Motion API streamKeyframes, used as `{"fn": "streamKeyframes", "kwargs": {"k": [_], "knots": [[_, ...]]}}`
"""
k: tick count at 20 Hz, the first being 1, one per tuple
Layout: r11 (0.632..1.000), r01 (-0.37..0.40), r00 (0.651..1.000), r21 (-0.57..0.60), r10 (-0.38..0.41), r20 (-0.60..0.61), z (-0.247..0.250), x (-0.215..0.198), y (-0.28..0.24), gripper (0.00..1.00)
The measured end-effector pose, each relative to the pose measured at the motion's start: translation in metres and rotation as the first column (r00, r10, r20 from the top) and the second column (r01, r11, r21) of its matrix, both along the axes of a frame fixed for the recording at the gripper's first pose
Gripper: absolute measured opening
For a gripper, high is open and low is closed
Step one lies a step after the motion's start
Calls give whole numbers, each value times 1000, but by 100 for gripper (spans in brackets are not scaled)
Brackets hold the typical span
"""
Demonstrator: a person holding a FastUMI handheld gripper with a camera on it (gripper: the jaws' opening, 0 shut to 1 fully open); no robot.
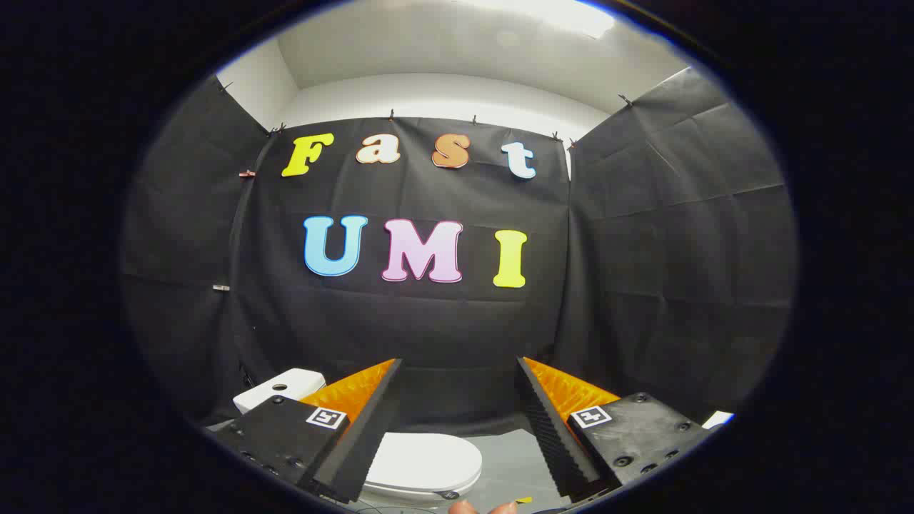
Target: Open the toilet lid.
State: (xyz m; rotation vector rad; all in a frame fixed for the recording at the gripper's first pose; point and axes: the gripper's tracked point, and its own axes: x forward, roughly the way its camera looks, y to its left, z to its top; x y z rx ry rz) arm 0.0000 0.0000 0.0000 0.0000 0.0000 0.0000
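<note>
Tongs: the gripper point(457, 371) is held spread wide, nothing caught between its fingers, which are aimed at the booth's black cloth wall point(443, 328) rather than downward.
Toilet lid: the lid point(428, 460) is seen lying flat and closed, low between the fingers and nearer the left one, well below the tips.
Tank: the white cistern point(275, 389) is seen beyond the left finger.
Floor: grey floor point(510, 457) is seen beside the bowl, under the right finger.
Risk: the lid's front edge may be missed, since the tongs are judged too high and too level.
Second risk: a smooth lid could slip out if only shallowly pinched.
</note>
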Motion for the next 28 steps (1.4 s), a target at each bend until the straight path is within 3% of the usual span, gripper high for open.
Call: {"fn": "streamKeyframes", "kwargs": {"k": [16, 23, 28], "knots": [[1000, -4, 1000, -19, 4, -5, -3, 1, -1, 98], [1000, 27, 998, -9, -27, 59, 2, 6, -8, 99], [1000, 14, 998, -15, -13, 68, -37, 22, -5, 99]]}}
